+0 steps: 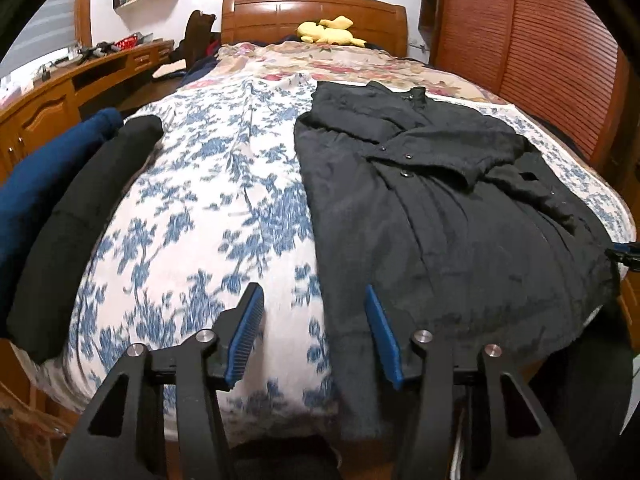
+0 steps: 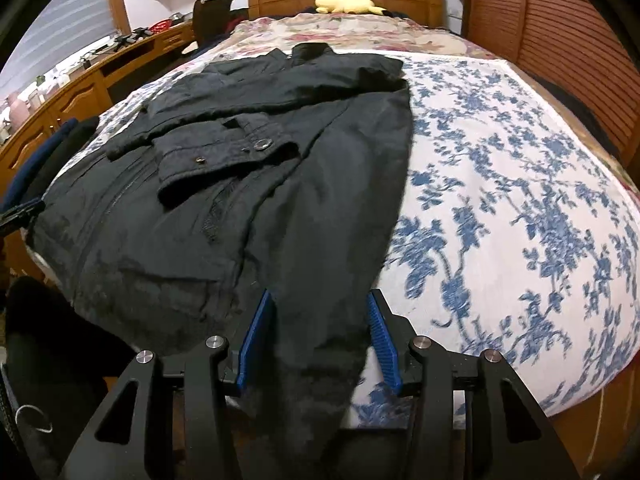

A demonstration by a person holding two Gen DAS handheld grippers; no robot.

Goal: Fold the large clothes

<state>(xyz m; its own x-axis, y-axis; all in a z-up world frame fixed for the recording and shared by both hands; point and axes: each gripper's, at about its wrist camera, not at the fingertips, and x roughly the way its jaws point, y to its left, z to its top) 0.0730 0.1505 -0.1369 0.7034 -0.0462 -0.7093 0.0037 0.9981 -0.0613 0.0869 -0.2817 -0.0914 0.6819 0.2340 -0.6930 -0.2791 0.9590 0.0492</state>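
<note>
On the bed, over a white bedspread with blue flowers, a black coat lies spread with its collar toward the wooden headboard and its hem hanging over the foot edge. Both sleeves are folded across the chest, one cuff with a round button on top. The left gripper hovers at the foot of the bed over the coat's left edge, jaws spread apart and grasping nothing. The right gripper is likewise released, its blue pads either side of the coat's lower right corner. Two folded garments, one black and one navy, lie along the bed's left side. A yellow plush toy rests by the headboard.
</note>
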